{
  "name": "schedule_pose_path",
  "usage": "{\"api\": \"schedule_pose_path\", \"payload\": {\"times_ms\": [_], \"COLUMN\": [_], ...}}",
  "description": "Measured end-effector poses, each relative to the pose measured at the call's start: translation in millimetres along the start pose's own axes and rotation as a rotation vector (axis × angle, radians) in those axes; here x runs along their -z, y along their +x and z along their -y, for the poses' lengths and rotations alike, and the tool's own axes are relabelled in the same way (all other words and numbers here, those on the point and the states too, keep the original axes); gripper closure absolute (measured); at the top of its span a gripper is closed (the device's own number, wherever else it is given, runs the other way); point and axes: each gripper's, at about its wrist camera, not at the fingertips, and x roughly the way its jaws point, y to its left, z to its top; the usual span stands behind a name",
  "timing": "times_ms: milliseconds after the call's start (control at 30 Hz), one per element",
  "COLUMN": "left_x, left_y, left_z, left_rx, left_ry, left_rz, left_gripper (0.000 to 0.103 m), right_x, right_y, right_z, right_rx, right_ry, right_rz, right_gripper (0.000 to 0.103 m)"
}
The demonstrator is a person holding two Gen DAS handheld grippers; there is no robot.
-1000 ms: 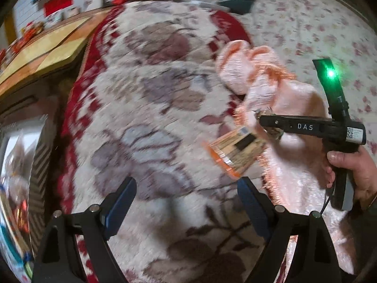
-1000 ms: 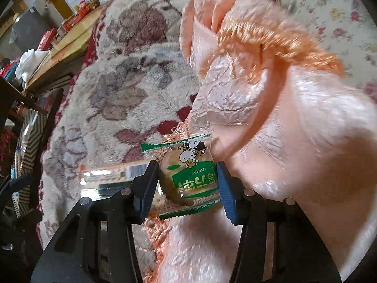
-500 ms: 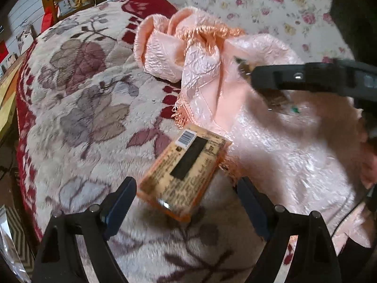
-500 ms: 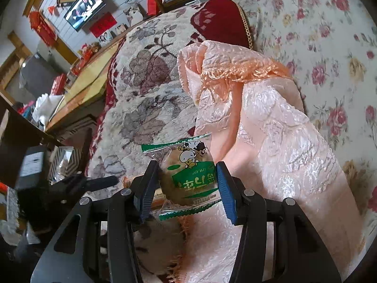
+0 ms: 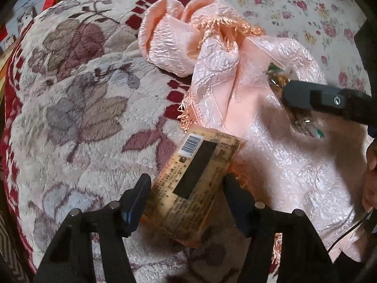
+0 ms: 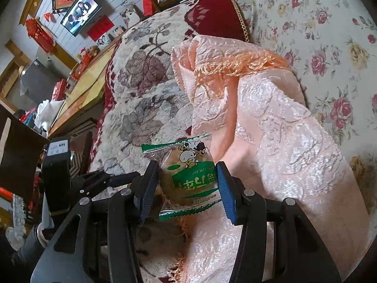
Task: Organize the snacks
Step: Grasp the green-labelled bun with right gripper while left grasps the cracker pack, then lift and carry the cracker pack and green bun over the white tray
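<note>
Plush floral blanket, crumpled pink fringed cloth, wall television

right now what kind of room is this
Most likely a lived-in home, a bedroom or sitting room: a plush floral blanket and rose-print sheet cover a bed or couch, a TV hangs on the wall with red decorations beside it.

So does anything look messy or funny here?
A bit. The pink cloth is bunched up in a rumpled heap on the flowery blanket, and the orange snack packet lies crooked, its far corner on the cloth's fringe. Nothing looks torn or spilled.
</note>
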Motion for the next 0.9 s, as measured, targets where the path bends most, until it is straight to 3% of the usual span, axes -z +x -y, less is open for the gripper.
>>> {"api": "schedule_pose_path", "payload": {"times_ms": [100,133,167,200,300,400,433,533,700,900], "left_x": [6,8,10,12,17,21,20,12,6,-12], "left_y": [-7,-12,-20,-29,-28,-26,-26,-23,-13,21], "left_z": [-2,-3,-2,0,0,-1,-2,-5,-4,-8], "left_rx": [-0.018,-0.013,0.001,-0.009,-0.021,-0.031,-0.023,-0.027,-0.014,-0.027], "left_ry": [-0.019,-0.026,-0.029,-0.028,-0.029,-0.034,-0.041,-0.030,0.090,0.114], "left_rz": [0.015,0.028,0.056,0.072,0.021,0.034,0.032,0.012,-0.036,-0.106], "left_gripper": [0.041,0.063,0.076,0.083,0.085,0.083,0.077,0.022,0.014,0.014], "right_x": [1,2,3,4,6,10,12,13,10,8], "right_y": [2,2,2,2,2,3,2,0,-2,3], "right_z": [-3,-4,-4,-6,-10,-11,-11,-8,-5,-5], "right_rx": [-0.005,-0.007,-0.011,-0.017,-0.026,-0.038,-0.039,-0.037,-0.042,-0.048], "right_ry": [-0.007,-0.008,-0.007,-0.009,-0.018,-0.008,-0.006,0.005,0.020,0.015], "right_rz": [-0.008,-0.009,-0.010,-0.011,-0.014,-0.019,-0.017,-0.015,-0.003,-0.013], "right_gripper": [0.054,0.054,0.054,0.054,0.054,0.054,0.054,0.054,0.054,0.054]}}
